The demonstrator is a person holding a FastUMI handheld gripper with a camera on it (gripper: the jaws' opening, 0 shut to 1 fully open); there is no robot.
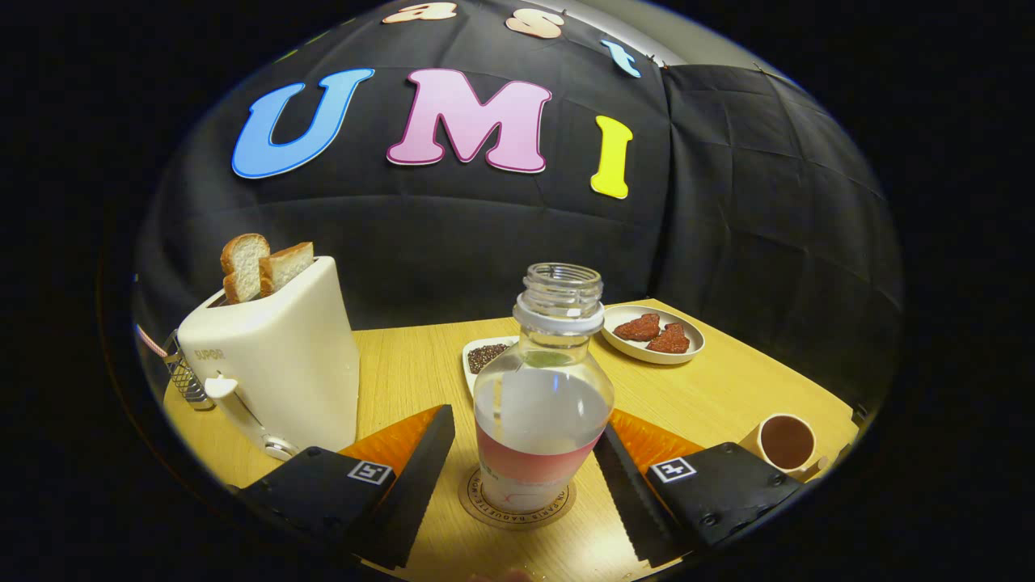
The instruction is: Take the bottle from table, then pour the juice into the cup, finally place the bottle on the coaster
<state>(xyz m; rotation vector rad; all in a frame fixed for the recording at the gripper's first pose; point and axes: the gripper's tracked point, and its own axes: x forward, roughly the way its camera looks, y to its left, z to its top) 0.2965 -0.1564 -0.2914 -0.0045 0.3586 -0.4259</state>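
In the gripper view, the bottle point(540, 396) is standing upright and uncapped on the round coaster point(517, 499), between the two fingers and partly filled with clear liquid. The gripper point(524, 485) is holding its fingers apart — a gap is showing on each side of the bottle, neither finger pressing it. The cup point(786, 443), filled with dark juice, is sitting at about three o'clock from the bottle, just beyond the right finger. At ten o'clock a toaster point(275, 356) is holding bread slices point(260, 267); at one o'clock a plate point(653, 333) is carrying reddish pieces — all on the wooden table point(728, 388).
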